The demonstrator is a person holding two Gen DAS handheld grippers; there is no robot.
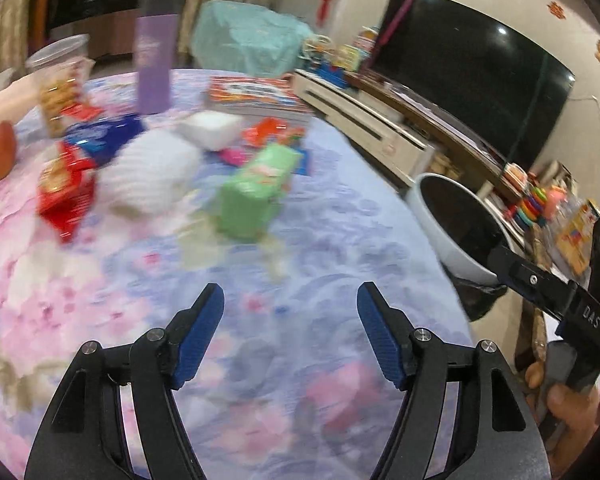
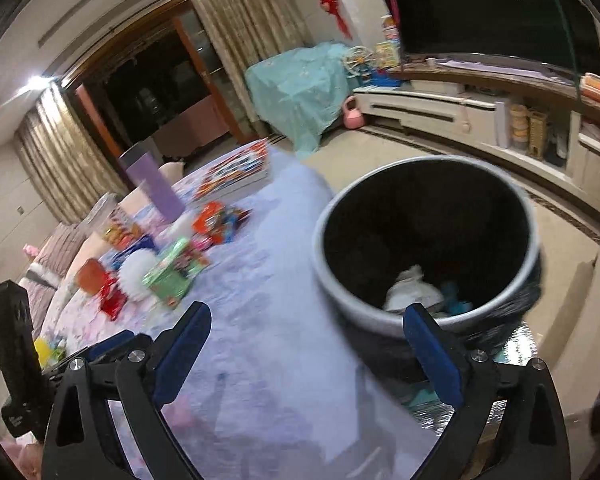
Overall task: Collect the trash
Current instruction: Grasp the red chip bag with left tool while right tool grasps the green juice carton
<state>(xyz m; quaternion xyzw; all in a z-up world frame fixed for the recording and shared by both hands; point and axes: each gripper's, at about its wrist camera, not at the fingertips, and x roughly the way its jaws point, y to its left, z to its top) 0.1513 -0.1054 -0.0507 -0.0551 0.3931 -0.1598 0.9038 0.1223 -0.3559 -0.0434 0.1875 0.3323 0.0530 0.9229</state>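
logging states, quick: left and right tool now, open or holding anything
Left tool: open, holding nothing.
Right tool: open, holding nothing.

I see a dark television (image 1: 472,76) above a long white cabinet (image 1: 364,120), a teal cloth (image 2: 300,88) draped nearby, and beige curtains (image 2: 240,20).

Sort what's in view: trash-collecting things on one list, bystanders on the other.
For the job:
trash bin, some trash already inside
green packet
red wrapper
white crumpled paper
left hand-held gripper and right hand-held gripper, both open and empty

Just lying about:
purple bottle
television
teal-covered furniture
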